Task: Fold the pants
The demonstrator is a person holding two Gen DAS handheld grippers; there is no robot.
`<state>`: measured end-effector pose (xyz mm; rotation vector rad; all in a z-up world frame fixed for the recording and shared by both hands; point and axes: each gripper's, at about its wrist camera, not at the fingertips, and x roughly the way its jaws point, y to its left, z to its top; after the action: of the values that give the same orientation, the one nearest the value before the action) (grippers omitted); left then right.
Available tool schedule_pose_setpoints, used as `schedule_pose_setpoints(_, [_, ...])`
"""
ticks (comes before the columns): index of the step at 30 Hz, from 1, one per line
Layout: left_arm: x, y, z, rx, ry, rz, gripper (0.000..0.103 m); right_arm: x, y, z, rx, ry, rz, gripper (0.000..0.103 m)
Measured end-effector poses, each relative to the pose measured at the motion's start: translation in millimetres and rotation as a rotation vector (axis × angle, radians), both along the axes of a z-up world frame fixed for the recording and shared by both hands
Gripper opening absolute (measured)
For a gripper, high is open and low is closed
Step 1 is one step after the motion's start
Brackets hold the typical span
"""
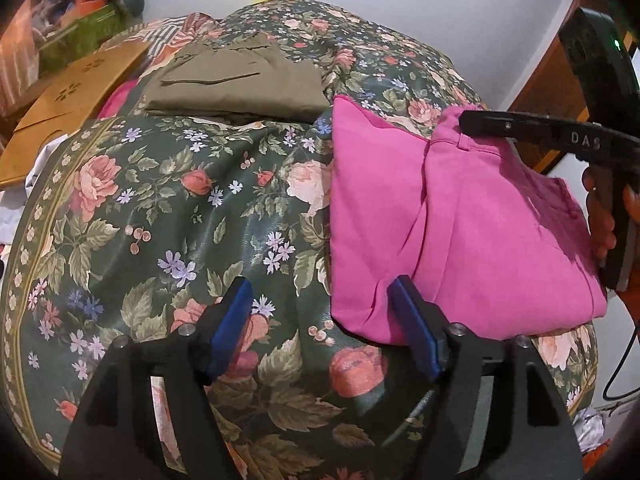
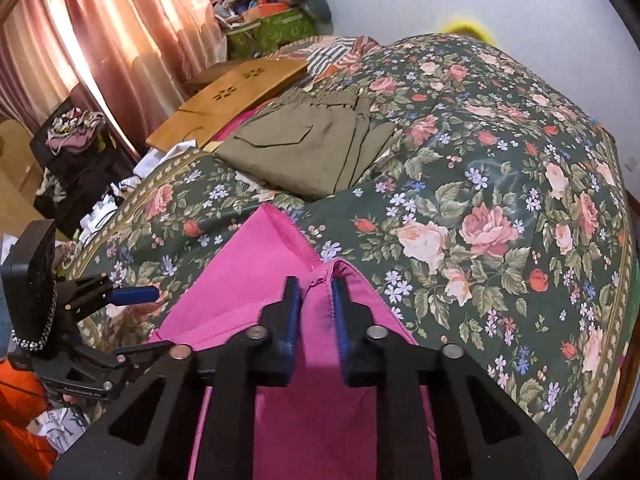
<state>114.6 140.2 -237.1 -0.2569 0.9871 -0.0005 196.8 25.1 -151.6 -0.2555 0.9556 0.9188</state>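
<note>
Now right gripper (image 2: 316, 292) pinches pink pants (image 2: 248, 280); left gripper (image 1: 320, 312) open.

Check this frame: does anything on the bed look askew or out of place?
Nothing stands out. The pink pants lie folded on the floral bedspread, the olive pants folded behind them. The right gripper pinches a pink edge.

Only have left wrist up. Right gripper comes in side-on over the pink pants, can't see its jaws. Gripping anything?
Observer: Yes. The right gripper is pinched on a raised ridge of the pink pants, at the waist end by the zipper.
Operator: Left gripper holding?
Observer: No. The left gripper shows open from the side, clear of the cloth edge.
Operator: Olive pants look folded from here?
Observer: Yes, the olive pants lie stacked in layers, pocket flap up, beside a wooden board.
</note>
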Motion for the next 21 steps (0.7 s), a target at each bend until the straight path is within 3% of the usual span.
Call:
schedule_pose_setpoints(3, [-1,1,-1,0.003,0.002,0.014,0.073,-5,2,-3,-0.034,-0.059,-0.003,0.011])
schedule_pose_setpoints(10, [-7,2,3,0.06,0.025,0.038,0.073,-6,1,1,-0.081,-0.102,-0.022,0.014])
schedule_pose_setpoints(12, [-9,2,8,0.096,0.031,0.038,0.072,-7,-6,13,-0.078,-0.135,-0.06,0.02])
schedule_pose_setpoints(16, [-10,4,31,0.165,0.007,0.043,0.071,-16,-37,42,-0.084,-0.219,-0.143,0.055])
schedule_pose_setpoints(21, [-3,-11,68,0.153,-0.082,-0.008,0.071,-37,-77,55,-0.135,-0.294,-0.234,0.058])
